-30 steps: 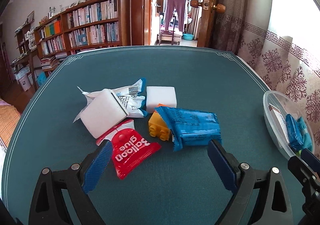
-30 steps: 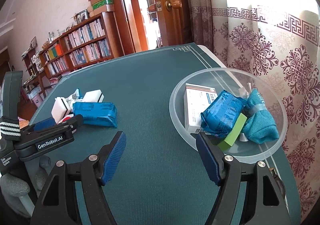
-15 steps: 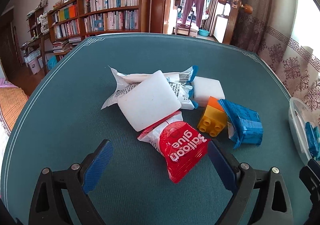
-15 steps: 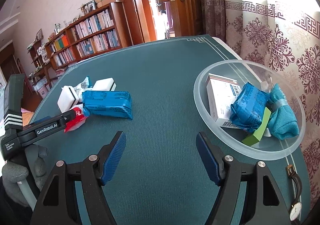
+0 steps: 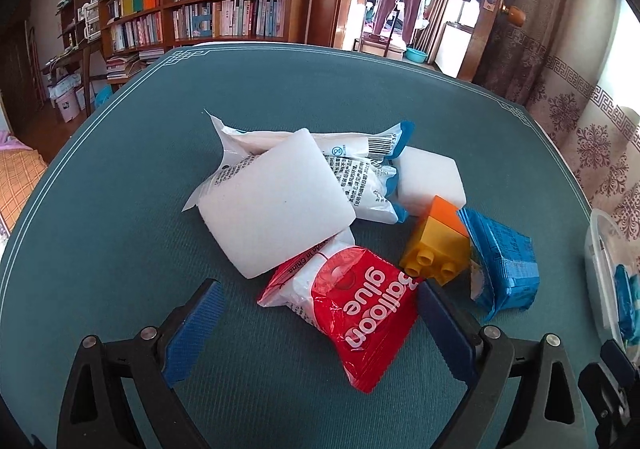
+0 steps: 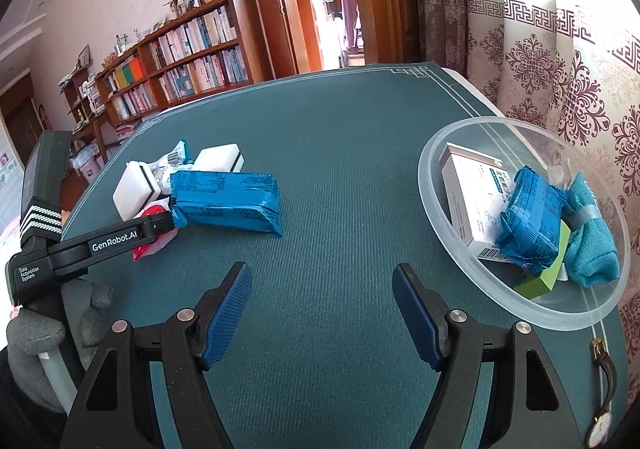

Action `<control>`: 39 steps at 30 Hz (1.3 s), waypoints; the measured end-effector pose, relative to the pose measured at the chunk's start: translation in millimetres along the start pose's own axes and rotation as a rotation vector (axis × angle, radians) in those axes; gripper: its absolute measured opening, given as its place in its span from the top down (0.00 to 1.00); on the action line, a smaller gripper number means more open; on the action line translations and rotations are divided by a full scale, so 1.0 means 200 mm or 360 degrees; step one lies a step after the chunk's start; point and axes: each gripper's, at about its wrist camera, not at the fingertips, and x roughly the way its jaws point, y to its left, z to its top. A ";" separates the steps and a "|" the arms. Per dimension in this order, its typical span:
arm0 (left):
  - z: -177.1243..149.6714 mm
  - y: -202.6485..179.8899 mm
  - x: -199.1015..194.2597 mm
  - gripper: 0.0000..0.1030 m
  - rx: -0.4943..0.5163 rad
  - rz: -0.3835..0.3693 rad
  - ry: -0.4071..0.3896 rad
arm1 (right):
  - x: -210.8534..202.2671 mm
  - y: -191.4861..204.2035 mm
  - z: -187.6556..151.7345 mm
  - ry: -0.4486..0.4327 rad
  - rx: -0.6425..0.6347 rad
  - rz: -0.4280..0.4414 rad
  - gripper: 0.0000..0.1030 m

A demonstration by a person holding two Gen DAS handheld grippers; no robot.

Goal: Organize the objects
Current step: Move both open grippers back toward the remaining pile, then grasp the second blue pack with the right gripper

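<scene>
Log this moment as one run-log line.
left gripper: open, jaws straddling red balloon glue packet | right gripper: open, empty, over table | bowl: partly filled | pile: unsorted

Left gripper point(image 5: 320, 313) angled down at the table point(image 5: 120, 185), jaws spread wide, pads touching nothing. Right gripper point(image 6: 322, 303) also angled down at the table, jaws apart, empty. Grey-gloved hand point(image 6: 36, 345) holds the left gripper's handle.

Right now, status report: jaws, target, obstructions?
Left gripper open around red glue packet. Right gripper open, empty. White sponge overlaps packet.
</scene>
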 end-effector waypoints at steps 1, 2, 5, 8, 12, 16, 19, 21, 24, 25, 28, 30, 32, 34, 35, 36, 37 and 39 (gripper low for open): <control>0.00 0.00 0.00 0.04 0.0002 -0.0004 0.0002 | 0.01 0.01 0.00 0.0005 -0.0008 0.0003 0.28; -0.01 0.00 0.01 0.04 0.0007 -0.0009 0.0005 | 0.02 0.01 0.01 0.0010 -0.0017 0.0005 0.28; -0.01 0.01 0.01 0.04 0.0009 -0.0025 0.0006 | 0.05 0.02 0.03 0.0022 -0.0029 0.0019 0.28; -0.01 0.02 0.01 0.05 -0.0009 -0.0055 -0.0006 | 0.10 0.03 0.06 0.0039 -0.0017 0.0053 0.28; -0.02 0.04 -0.01 0.06 -0.0025 -0.0098 -0.0019 | 0.18 0.04 0.13 0.0079 0.0016 0.0123 0.28; -0.01 0.07 -0.02 0.06 -0.0078 -0.0155 -0.0027 | 0.23 0.07 0.22 0.0083 0.0013 0.0168 0.28; -0.01 0.10 -0.03 0.06 -0.0118 -0.0185 -0.0035 | 0.27 0.10 0.29 0.0078 -0.0004 0.0168 0.28; -0.01 0.10 -0.04 0.06 -0.0136 -0.0184 -0.0047 | 0.29 0.11 0.33 0.0086 -0.0002 0.0174 0.28; 0.01 0.09 -0.02 0.04 -0.0164 -0.0158 -0.0055 | 0.34 0.13 0.40 0.0100 -0.0029 0.0154 0.28; 0.01 0.09 -0.02 0.04 -0.0171 -0.0148 -0.0054 | 0.37 0.14 0.42 0.0106 -0.0038 0.0136 0.28; 0.02 0.09 0.01 0.01 -0.0186 -0.0123 -0.0049 | 0.46 0.13 0.46 0.0143 -0.0012 0.0100 0.28; 0.01 0.09 0.01 0.01 -0.0169 -0.0112 -0.0049 | 0.51 0.12 0.46 0.0173 0.0010 0.0079 0.28; 0.01 0.08 0.01 0.01 -0.0152 -0.0107 -0.0047 | 0.55 0.11 0.44 0.0206 0.0018 0.0080 0.28; 0.01 0.08 0.01 0.01 -0.0140 -0.0108 -0.0042 | 0.55 0.10 0.41 0.0226 0.0016 0.0084 0.28; 0.01 0.08 0.00 0.01 -0.0135 -0.0111 -0.0038 | 0.55 0.09 0.39 0.0238 0.0013 0.0088 0.28; 0.00 0.08 0.00 0.01 -0.0127 -0.0112 -0.0032 | 0.54 0.08 0.38 0.0251 0.0010 0.0092 0.28; 0.00 0.08 0.00 0.01 -0.0109 -0.0109 -0.0022 | 0.53 0.08 0.36 0.0250 0.0009 0.0099 0.28; -0.01 0.08 0.00 0.01 -0.0063 -0.0080 -0.0005 | 0.50 0.06 0.33 0.0253 -0.0009 0.0095 0.28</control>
